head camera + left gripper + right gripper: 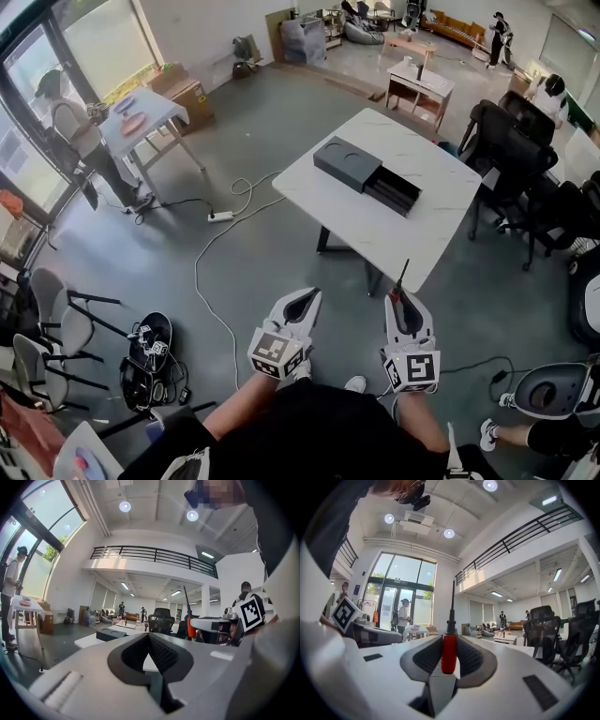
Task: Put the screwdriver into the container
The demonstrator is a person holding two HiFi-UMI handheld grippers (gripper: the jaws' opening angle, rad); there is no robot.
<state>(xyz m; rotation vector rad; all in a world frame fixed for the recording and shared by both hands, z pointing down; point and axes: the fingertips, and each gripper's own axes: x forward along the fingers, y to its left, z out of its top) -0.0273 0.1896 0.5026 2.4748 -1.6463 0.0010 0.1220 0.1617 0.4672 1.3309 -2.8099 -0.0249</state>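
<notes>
The screwdriver (449,651) has a red handle and a thin black shaft that points up and away. My right gripper (449,638) is shut on the handle. In the head view the right gripper (406,302) holds the screwdriver (401,278) just short of the near corner of the white table (412,230). The black container (349,163) lies on that table, its drawer (395,193) pulled out to the right. My left gripper (302,298) hangs beside the right one, shut with nothing in it; its pads meet at the tip (149,635). The container (110,633) shows far ahead in the left gripper view.
Black office chairs (511,150) crowd the table's right side. A power strip (221,216) with a white cable lies on the floor to the left. Folded chairs (56,323) and a bag (150,361) stand at lower left. A person (80,136) works at a far table (150,112).
</notes>
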